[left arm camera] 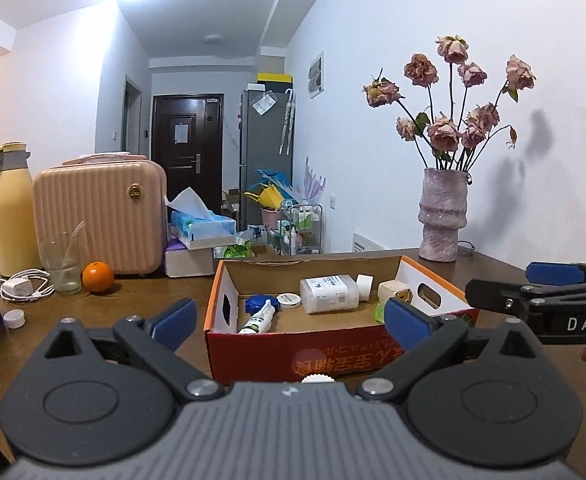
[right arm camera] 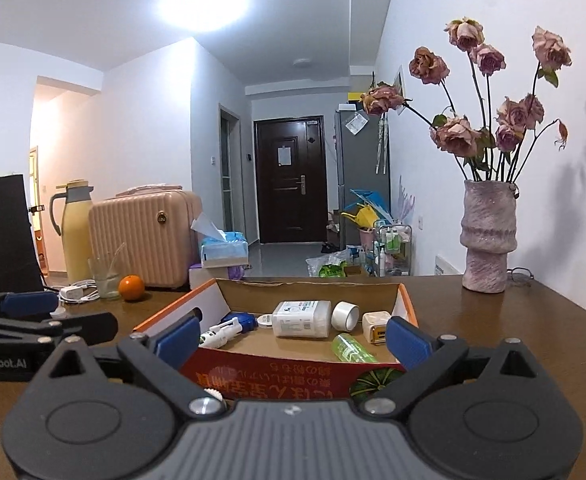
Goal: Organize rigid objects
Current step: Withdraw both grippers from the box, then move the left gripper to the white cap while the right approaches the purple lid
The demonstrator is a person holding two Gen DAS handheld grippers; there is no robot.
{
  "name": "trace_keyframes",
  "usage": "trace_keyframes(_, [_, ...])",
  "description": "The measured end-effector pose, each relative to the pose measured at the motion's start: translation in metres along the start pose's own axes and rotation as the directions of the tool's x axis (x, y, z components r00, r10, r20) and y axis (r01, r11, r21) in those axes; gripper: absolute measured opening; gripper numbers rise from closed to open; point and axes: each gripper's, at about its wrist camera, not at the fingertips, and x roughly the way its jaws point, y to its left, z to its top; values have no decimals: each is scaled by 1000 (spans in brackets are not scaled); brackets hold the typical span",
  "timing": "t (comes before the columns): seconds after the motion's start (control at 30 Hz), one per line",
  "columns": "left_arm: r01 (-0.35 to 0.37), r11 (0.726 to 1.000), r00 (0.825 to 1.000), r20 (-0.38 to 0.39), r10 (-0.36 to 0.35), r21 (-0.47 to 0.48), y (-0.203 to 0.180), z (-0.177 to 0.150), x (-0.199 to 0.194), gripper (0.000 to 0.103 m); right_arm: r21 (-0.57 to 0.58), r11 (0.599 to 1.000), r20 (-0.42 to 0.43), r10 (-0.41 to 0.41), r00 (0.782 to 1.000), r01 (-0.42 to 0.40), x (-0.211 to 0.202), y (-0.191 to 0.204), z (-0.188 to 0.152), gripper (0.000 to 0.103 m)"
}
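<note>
L gripper point(left arm camera: 291, 320): jaws wide, nothing btwn pads.
R gripper point(right arm camera: 291, 338): jaws wide, empty too.
Box point(left arm camera: 333, 354): just ahead of both jaws, on table point(left arm camera: 153, 300).
Inside: white bottle point(left arm camera: 329, 294), tape roll point(right arm camera: 345, 315), green bottle point(right arm camera: 353, 348).

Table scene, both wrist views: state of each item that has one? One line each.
left gripper: open, nothing between the pads
right gripper: open, nothing between the pads
cardboard box: open top, items inside
white bottle: lying on its side in the box
green bottle: lying down in the box
tape roll: on its side in the box
glass: upright
vase: upright, holding wilted roses
</note>
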Motion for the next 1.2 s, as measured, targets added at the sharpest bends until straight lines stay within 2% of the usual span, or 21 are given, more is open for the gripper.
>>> trace_keyframes(0.2, [-3,1000,1000,-1,3,-12,0,-15,-23,103,2,999,0,-35,999,35,-20,7,-6,101])
trace_keyframes(0.37, [16,1000,1000,6,-16,-10,0,-44,-56,103,34,999,-34,-33,999,35,-44,16,-29,102])
trace_keyframes(0.53, [-3,1000,997,-83,5,26,2,-77,-84,103,56,998,-52,-5,999,8,-81,28,-64,102])
trace_keyframes(0.67, [-32,999,995,-93,34,24,5,-85,-98,103,22,999,-87,31,996,-29,-102,32,-89,102])
trace_keyframes(0.77, [-29,999,995,-100,31,19,4,-81,-96,103,-42,999,-106,-13,994,9,-105,30,-94,102])
trace_keyframes(0.83, [-31,999,994,-106,33,27,2,-79,-92,103,-24,999,-94,-35,995,33,-106,24,-94,102])
trace_keyframes(0.97, [7,999,992,-126,-3,35,-1,-71,-82,103,2,999,-96,-41,995,41,-104,16,-94,102])
trace_keyframes(1.07, [-1,999,992,-123,6,41,-1,-65,-73,103,-25,998,-95,-53,994,51,-101,13,-92,102])
trace_keyframes(1.2, [7,999,989,-145,-1,43,-2,-62,-57,103,-8,999,-101,-47,994,47,-94,5,-90,102])
